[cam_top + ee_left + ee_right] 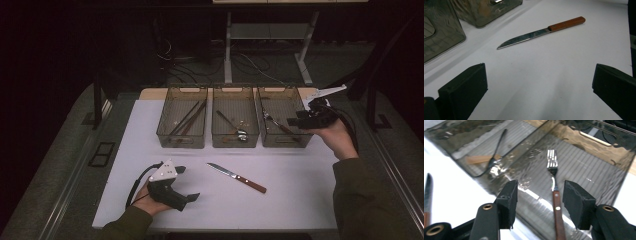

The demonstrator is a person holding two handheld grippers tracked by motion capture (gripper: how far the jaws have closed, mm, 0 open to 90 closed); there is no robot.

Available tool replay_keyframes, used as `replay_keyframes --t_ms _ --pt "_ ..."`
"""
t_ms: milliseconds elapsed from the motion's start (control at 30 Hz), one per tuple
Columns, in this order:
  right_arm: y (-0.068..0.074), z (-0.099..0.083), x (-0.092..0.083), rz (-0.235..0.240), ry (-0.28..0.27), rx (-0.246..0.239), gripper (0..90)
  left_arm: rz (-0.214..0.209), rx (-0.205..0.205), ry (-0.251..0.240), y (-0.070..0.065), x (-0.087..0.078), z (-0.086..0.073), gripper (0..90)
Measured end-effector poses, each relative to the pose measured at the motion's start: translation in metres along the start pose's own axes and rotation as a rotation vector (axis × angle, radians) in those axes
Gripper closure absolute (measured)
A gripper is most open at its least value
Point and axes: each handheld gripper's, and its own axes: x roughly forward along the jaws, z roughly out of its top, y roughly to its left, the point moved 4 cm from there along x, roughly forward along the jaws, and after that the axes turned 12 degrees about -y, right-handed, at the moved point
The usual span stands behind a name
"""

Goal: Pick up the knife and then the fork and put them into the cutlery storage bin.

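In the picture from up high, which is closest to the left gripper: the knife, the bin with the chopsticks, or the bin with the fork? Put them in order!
From the left gripper:
1. The knife, lying on the white table just to its right.
2. The chopstick bin, at the left end of the row, farther back.
3. The fork bin, at the right end of the row, by the other hand.
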Motion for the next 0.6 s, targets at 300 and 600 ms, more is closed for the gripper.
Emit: replay_keyframes --t_ms 300,600 --pt "0.026 -0.013 -0.012 0.072 -0.042 0.006 42.7 -0.002 0.001 -0.003 -0.001 0.000 0.000 0.0" --pt "0.050 -0.034 -0.019 0.133 -0.063 -0.006 41.9 -0.003 0.002 0.000 -0.001 0.000 0.000 0.0"
